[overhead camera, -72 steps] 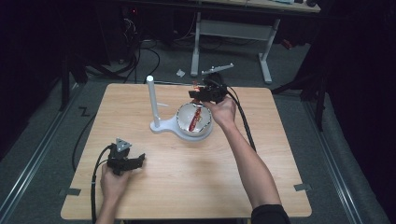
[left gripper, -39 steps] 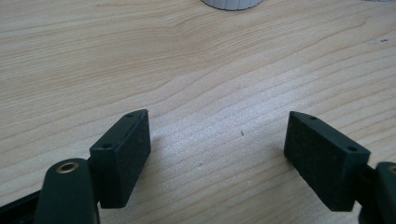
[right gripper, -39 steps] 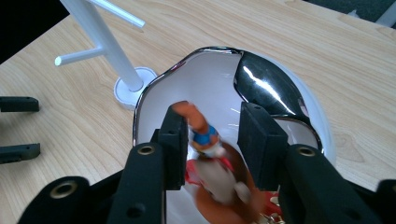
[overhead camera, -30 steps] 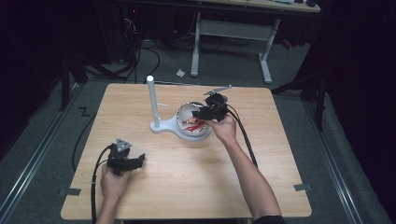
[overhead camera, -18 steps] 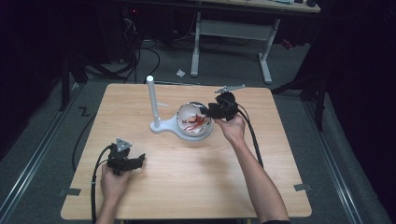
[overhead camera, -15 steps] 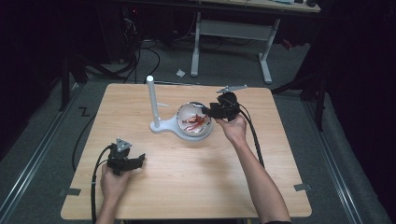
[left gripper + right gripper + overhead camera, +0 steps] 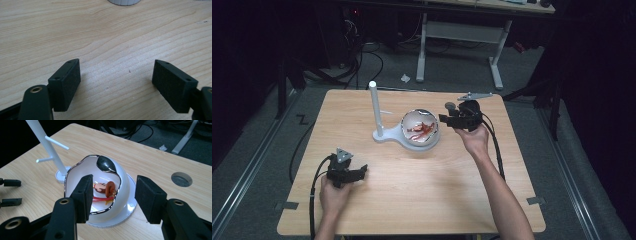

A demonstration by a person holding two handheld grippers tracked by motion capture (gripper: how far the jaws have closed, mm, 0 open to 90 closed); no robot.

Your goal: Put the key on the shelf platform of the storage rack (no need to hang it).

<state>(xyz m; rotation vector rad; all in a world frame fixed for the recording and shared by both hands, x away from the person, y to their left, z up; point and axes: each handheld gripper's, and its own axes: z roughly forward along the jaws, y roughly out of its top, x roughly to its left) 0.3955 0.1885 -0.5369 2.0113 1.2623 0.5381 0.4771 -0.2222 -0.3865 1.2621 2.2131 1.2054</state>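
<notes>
A white shell-shaped bowl (image 7: 419,131) with a chrome rim (image 7: 122,187) sits on the round base of a white peg stand (image 7: 374,107) at the table's far middle. A small red and orange trinket (image 7: 106,190) lies inside it (image 7: 422,128). My right gripper (image 7: 443,119) hovers just right of the bowl, pointing at it. Its jaws (image 7: 116,195) have just been opening, and nothing is between them. My left gripper (image 7: 362,171) rests on the wood at the near left, open (image 7: 116,82) and empty.
The stand's pole (image 7: 47,145) carries short side pegs. A round cable hole (image 7: 181,179) is cut in the tabletop behind the right gripper (image 7: 450,105). The left gripper's jaw tips (image 7: 10,191) show far off. Bare wood (image 7: 427,190) spans the near half.
My right gripper has drawn back from over the bowl to its right side and risen a little, with its jaws wider apart. The left gripper has stayed put.
</notes>
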